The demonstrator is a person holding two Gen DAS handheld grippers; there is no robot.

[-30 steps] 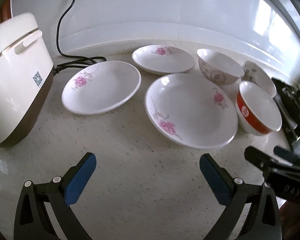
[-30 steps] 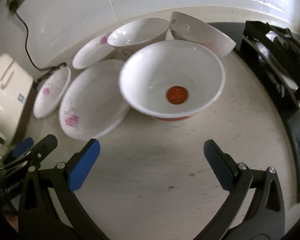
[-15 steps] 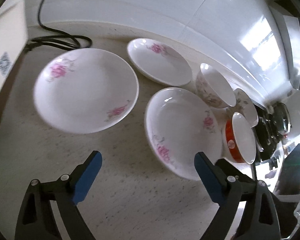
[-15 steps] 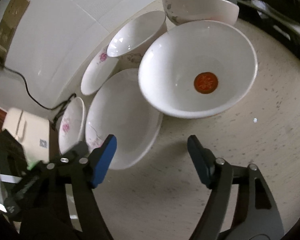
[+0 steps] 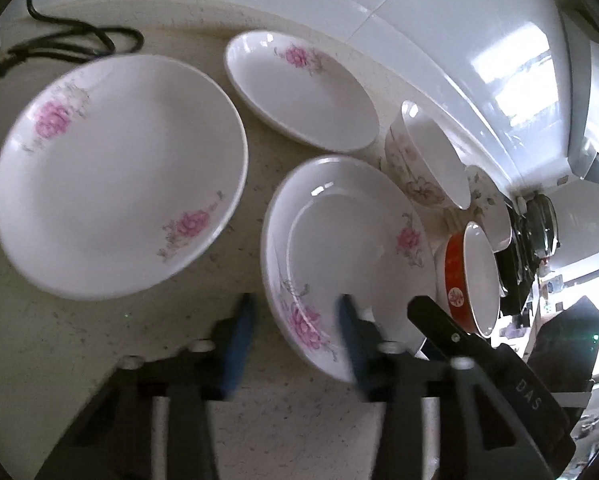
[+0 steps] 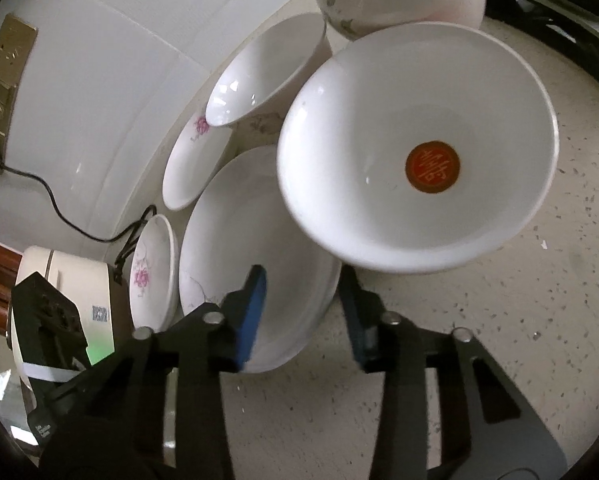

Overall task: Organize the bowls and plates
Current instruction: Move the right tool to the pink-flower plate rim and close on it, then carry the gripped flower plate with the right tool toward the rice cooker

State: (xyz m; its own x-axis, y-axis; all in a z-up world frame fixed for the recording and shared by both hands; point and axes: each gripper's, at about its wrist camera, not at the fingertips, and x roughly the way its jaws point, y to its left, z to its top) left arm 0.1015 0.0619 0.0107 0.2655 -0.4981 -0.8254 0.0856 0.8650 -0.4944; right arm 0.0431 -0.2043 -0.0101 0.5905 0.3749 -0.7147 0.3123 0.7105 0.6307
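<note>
Both grippers have come closer to the dishes and tipped down more since a second ago. Their jaws were wide then, and they have just been closing.

The left gripper (image 5: 295,320) now has a narrow gap. The near rim of the middle plate (image 5: 339,240) sits in that gap. The blue pads (image 5: 239,328) are blurry, so I cannot tell if they press on the rim. The big plate (image 5: 115,176) is ahead and to the left of this gripper. It looks much nearer than before. The far plate (image 5: 299,92) is straight ahead, by the wall. The flower bowl (image 5: 427,160) and the red bowl (image 5: 471,280) are to the right. The rice cooker was on the left before and is out of this view now. Only its cord (image 5: 79,36) shows.

The right gripper (image 6: 303,312) has a narrow gap too. The same middle plate (image 6: 239,240) has its rim in that gap, with one pad over the plate and one pad out over the counter (image 6: 499,320). I cannot tell if they squeeze it. The red bowl (image 6: 415,148) is just ahead, and its rim hangs over the plate. The rice cooker (image 6: 79,280) is far to the left.
</note>
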